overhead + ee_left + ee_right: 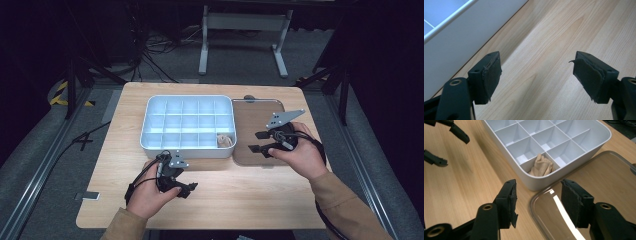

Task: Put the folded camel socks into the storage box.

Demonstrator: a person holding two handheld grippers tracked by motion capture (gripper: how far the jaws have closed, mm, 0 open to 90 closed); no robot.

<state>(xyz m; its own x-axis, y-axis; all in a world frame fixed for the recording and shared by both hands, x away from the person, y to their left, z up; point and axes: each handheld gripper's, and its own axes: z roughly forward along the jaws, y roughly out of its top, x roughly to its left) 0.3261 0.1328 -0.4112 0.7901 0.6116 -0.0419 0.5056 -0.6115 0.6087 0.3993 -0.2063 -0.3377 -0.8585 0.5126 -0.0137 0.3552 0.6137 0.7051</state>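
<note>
Left gripper (186, 189) rests spread and empty on the table (240, 195). Right gripper (257, 141), spread and empty, hovers above the clear lid (260, 112). Beige cloth (541, 166) sits bundled in the divided tray's (150, 112) near-right corner compartment. Best approach: grip the lid's near rim squarely.

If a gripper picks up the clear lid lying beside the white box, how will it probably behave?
The clear lid looks thin and flat on the table, so probably light and slightly flexible. Its glossy surface may slip between pads. The raised rim seems the easiest grip.
</note>
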